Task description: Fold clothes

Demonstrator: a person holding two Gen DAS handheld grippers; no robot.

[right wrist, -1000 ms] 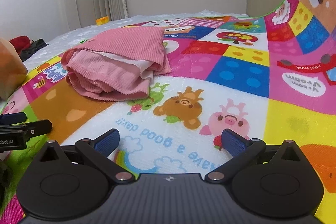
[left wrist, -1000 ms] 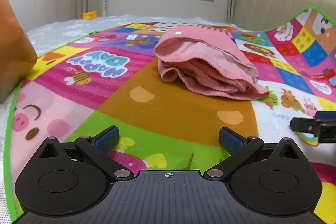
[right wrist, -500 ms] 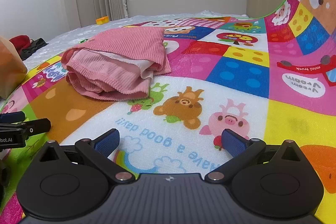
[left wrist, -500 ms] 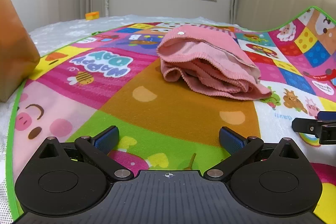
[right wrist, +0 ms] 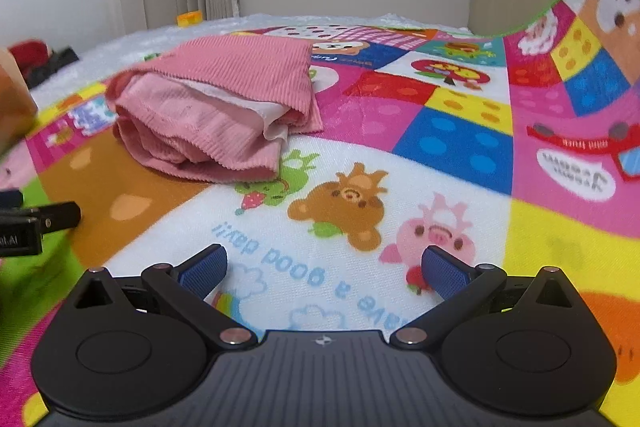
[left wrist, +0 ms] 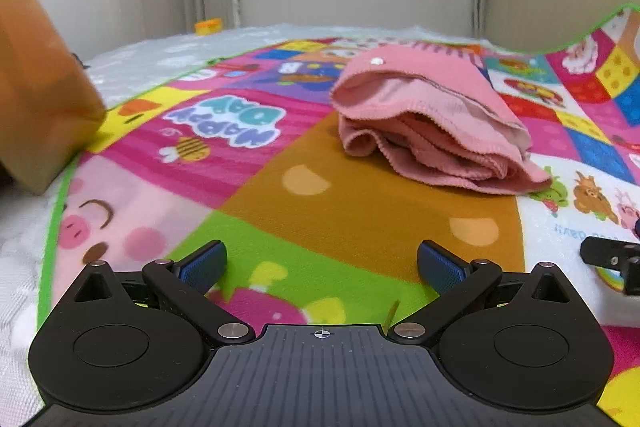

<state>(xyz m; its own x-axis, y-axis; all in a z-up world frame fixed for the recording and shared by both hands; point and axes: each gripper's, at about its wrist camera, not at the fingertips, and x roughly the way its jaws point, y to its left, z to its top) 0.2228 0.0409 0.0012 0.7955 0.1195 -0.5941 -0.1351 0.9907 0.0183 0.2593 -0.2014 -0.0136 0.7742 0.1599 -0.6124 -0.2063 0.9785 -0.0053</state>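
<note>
Left gripper [left wrist: 320,263]: spread wide, nothing between the blue pads, low over the colourful cartoon play mat [left wrist: 360,219].
Right gripper [right wrist: 324,265]: also spread and empty, low over the mat, near the left one.
Garment: the pink ribbed cloth garment [left wrist: 432,131] lies folded in a loose bundle on the mat, ahead of both grippers and apart from them.
Why so: I judge the folding is mostly done, so the grippers are kept back.
Weak point: the layers gape at the near edge and could need pressing flat.
Surroundings: an orange box [left wrist: 36,75] stands at the left edge of the mat.

Bare mat [left wrist: 360,211] ahead, folded pink garment [left wrist: 432,131] beyond, orange box [left wrist: 36,99] left
</note>
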